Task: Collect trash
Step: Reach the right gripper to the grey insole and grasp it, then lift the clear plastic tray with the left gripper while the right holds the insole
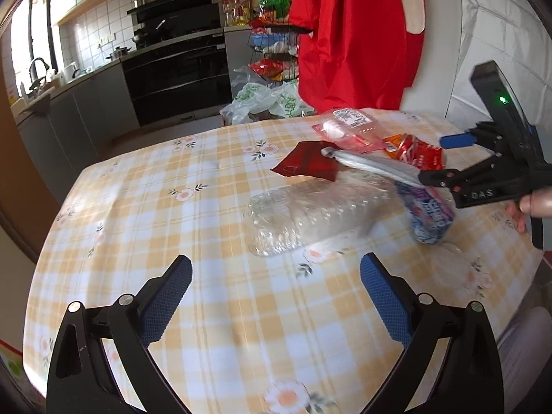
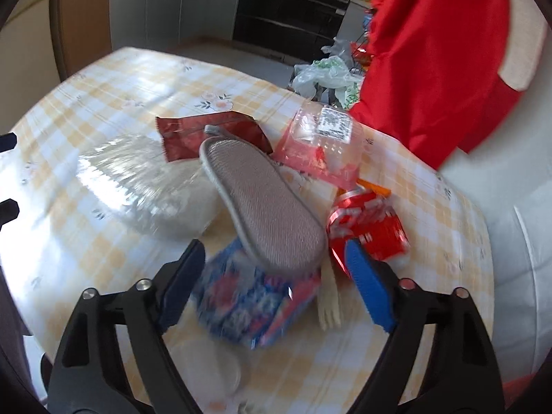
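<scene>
I have both grippers tilted down toward the surface (image 1: 241, 310). My left gripper (image 1: 276, 296) hangs low and forward with its jaws spread wide, its 2 blue pads (image 1: 165, 303) well apart and nothing between them. My right gripper (image 2: 276, 283) is angled down more steeply; its jaws stand apart, and its 2 pads are not pressing on anything that I can make out. Seen from the left wrist, the right gripper (image 1: 445, 158) reaches in from the right edge, 1 blue pad (image 1: 455, 140) showing, and my right hand (image 1: 533, 203) curls around its handle, fingers (image 1: 517, 219) tucked beneath.
</scene>
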### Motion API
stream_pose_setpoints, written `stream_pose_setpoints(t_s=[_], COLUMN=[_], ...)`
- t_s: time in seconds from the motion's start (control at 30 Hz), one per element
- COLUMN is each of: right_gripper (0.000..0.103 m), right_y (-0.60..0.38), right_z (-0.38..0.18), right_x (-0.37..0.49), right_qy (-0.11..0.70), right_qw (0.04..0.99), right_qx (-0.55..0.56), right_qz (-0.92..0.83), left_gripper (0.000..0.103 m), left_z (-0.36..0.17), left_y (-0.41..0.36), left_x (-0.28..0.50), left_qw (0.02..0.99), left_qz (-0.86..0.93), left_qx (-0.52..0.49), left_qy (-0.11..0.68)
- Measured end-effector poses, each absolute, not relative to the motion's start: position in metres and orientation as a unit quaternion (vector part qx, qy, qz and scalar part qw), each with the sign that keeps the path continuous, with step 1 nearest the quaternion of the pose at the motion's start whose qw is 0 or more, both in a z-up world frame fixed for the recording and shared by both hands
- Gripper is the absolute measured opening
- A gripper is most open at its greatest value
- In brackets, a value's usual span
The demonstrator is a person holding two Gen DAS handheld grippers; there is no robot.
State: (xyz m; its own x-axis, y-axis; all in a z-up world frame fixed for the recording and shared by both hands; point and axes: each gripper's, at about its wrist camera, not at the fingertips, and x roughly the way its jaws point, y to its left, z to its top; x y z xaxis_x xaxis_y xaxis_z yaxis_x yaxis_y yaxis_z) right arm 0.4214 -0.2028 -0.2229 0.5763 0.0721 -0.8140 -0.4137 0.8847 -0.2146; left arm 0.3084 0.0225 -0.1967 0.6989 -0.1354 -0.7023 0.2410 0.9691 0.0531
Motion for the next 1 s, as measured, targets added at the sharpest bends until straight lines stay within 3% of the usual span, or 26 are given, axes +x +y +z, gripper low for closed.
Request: stream_pose_setpoints(t_s=[0.1, 0.2, 0.37, 0.47, 0.67, 0.73, 1.0], right_gripper=[0.072, 0.058, 0.042, 0.036, 0.034, 0.033, 0.021], right_y=[-0.188, -0.179, -0.185, -0.186, -0.191, -0.193, -0.213], right_z=[-0.244, -0.265, -0.263, -0.258, -0.252, -0.25, -0.223], right_x=[0.442, 0.458, 0.464, 0.46, 0.455, 0.453, 0.445], right_qy=[0.462, 0.483, 0.481, 0.473, 0.47, 0.47, 0.44], right_qw=[0.847, 0.832, 0.842, 0.845, 0.848, 0.848, 0.873], right_qx=[-0.221, -0.237, -0.204, -0.202, -0.191, -0.185, -0.141], right_qz=[0.143, 0.133, 0.136, 0.145, 0.155, 0.16, 0.155], left_gripper=[0.091, 0.088, 0.084, 0.08, 0.07, 0.05, 0.018], left_z=[-0.209, -0.218, -0.231, -0.239, -0.266, -0.27, -0.236], left_y=[0.023, 0.021, 0.01, -0.001, -0.024, -0.029, -0.022], left_x=[0.329, 0.341, 0.348, 0.347, 0.361, 0.363, 0.348], left_qw=[0.911, 0.904, 0.89, 0.884, 0.851, 0.844, 0.875], left_qz=[-0.119, -0.133, -0.161, -0.167, -0.172, -0.176, -0.151], left_qx=[0.099, 0.121, 0.185, 0.246, 0.347, 0.367, 0.362], left_qy=[0.382, 0.389, 0.383, 0.361, 0.356, 0.349, 0.284])
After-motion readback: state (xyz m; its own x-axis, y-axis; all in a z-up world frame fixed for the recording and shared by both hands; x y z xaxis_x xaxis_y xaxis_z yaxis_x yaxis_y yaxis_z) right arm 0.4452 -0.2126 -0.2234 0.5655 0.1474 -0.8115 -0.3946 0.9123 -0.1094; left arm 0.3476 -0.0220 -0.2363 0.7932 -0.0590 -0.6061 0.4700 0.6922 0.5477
